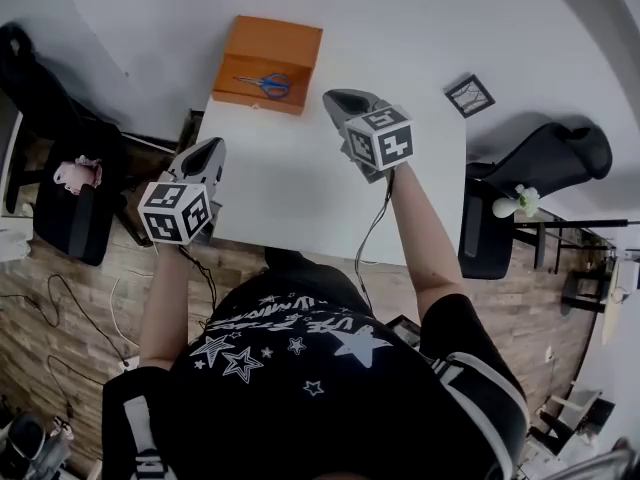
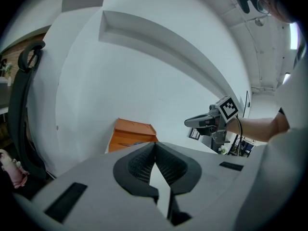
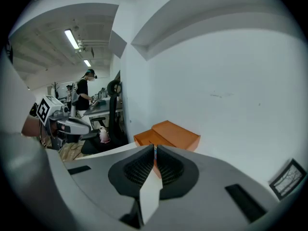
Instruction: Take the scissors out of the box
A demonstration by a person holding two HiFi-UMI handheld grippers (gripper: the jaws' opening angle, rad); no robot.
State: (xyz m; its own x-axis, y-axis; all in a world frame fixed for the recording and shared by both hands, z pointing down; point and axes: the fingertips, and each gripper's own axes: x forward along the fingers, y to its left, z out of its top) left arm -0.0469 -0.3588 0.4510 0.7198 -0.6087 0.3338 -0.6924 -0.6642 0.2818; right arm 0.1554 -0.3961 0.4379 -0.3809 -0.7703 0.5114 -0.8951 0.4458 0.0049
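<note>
Head view shows a white table [image 1: 300,198], bare across the middle, with an orange box [image 1: 297,38] at its far left corner, right by the far and left edges. A small framed picture [image 1: 469,95] lies well apart at the far right. The scissors [image 1: 264,84] lie flat in the open box, blue handles to the right and blades pointing left.

They are probably light and stiff, with slick metal blades and little height above the box floor. The handle loops or the pivot look like the safest place to take hold. The box walls stand close on the near and far sides, so coming in from above looks easiest. The box may slide towards the edge if it is nudged.

The left tool [image 1: 213,149] hangs over the near left edge, the right tool [image 1: 338,99] just right of the box. Both have their jaws closed and hold nothing.
</note>
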